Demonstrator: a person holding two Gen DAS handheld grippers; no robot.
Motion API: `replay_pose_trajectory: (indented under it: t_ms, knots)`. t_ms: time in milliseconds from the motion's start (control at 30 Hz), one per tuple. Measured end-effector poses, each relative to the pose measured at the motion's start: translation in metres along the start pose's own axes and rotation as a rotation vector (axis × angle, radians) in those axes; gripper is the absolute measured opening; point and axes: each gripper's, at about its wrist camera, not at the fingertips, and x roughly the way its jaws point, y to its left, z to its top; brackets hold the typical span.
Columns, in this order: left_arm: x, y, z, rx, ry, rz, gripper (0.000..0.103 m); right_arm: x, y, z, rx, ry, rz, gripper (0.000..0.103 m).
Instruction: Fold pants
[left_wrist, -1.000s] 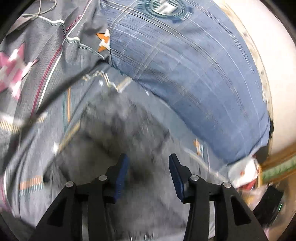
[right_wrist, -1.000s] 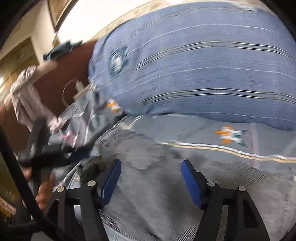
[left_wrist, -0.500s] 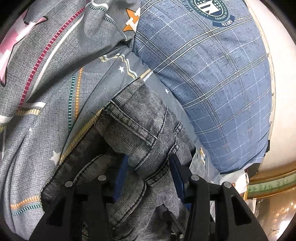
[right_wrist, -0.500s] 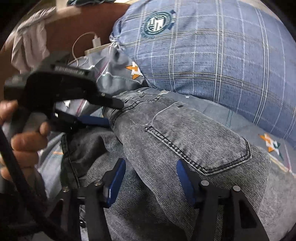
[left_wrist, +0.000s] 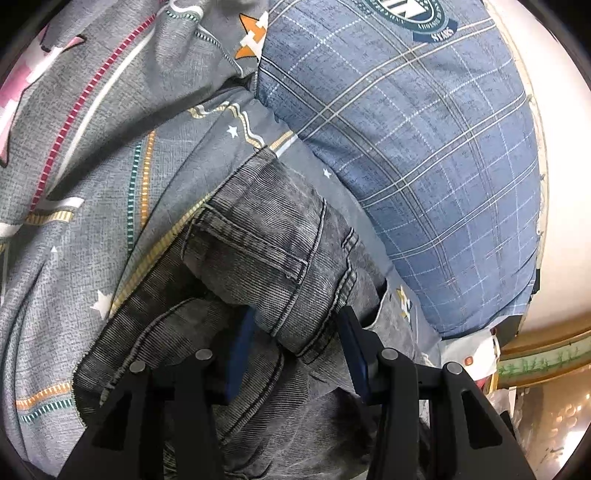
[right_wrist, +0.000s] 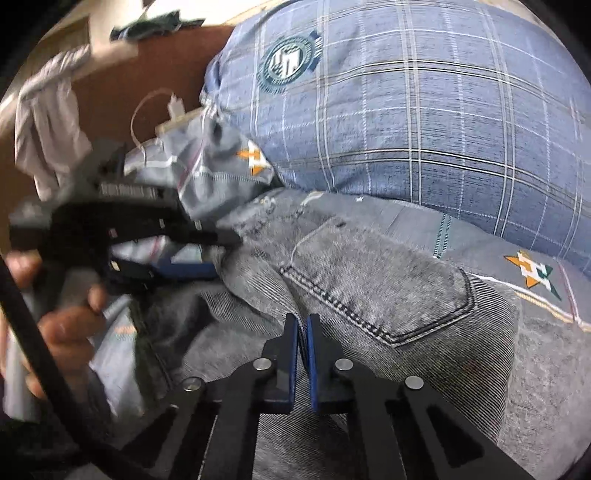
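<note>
Grey washed denim pants (left_wrist: 266, 258) lie bunched on a patterned grey bedsheet (left_wrist: 92, 192). In the left wrist view my left gripper (left_wrist: 295, 332) is open, its blue pads on either side of a raised fold of the pants at the waistband. In the right wrist view the pants (right_wrist: 388, 288) show a back pocket. My right gripper (right_wrist: 302, 332) is shut, its pads pressed together on the denim just below the pocket. The left gripper (right_wrist: 207, 254) shows there too, held by a hand at the pants' left edge.
A large blue plaid pillow (left_wrist: 424, 147) lies just behind the pants; it also fills the top of the right wrist view (right_wrist: 406, 110). A brown headboard (right_wrist: 122, 96) with hung clothes and a white charger cable (right_wrist: 162, 107) stands at the back left.
My right gripper has closed from wide open to shut on the denim. My left gripper has pushed in around the raised fold and stays open.
</note>
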Motion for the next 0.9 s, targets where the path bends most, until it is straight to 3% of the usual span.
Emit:
replay_pose_trajectory:
  t_ms: [267,367,467,567,633,700,733,900]
  knots:
    - [0.008,0.004,0.000,-0.034,-0.006,0.008,0.049,-0.005,-0.015,0.004,0.087,-0.012,0.063,0.004]
    - [0.006,0.006,0.002,-0.058,-0.056,0.009,0.046,-0.006,-0.009,0.001,0.050,-0.009,0.110,0.004]
    - [-0.006,0.000,0.005,-0.034,-0.135,0.008,0.024,-0.006,0.003,-0.001,0.000,-0.010,0.133,0.008]
    - [-0.019,-0.007,0.006,-0.003,-0.187,-0.068,0.016,-0.005,0.013,-0.003,-0.029,-0.004,0.112,0.010]
    - [-0.025,-0.011,0.005,0.019,-0.205,-0.077,0.015,-0.001,0.019,-0.006,-0.057,0.008,0.091,0.020]
    - [-0.025,-0.012,0.005,0.017,-0.203,-0.079,0.014,0.002,0.022,-0.009,-0.063,0.015,0.084,0.055]
    - [-0.025,-0.011,0.006,0.009,-0.201,-0.084,0.014,0.004,0.024,-0.009,-0.068,0.014,0.080,0.059]
    - [-0.031,-0.008,0.006,-0.006,-0.190,-0.099,0.014,0.007,0.027,-0.005,-0.073,-0.021,0.019,0.059]
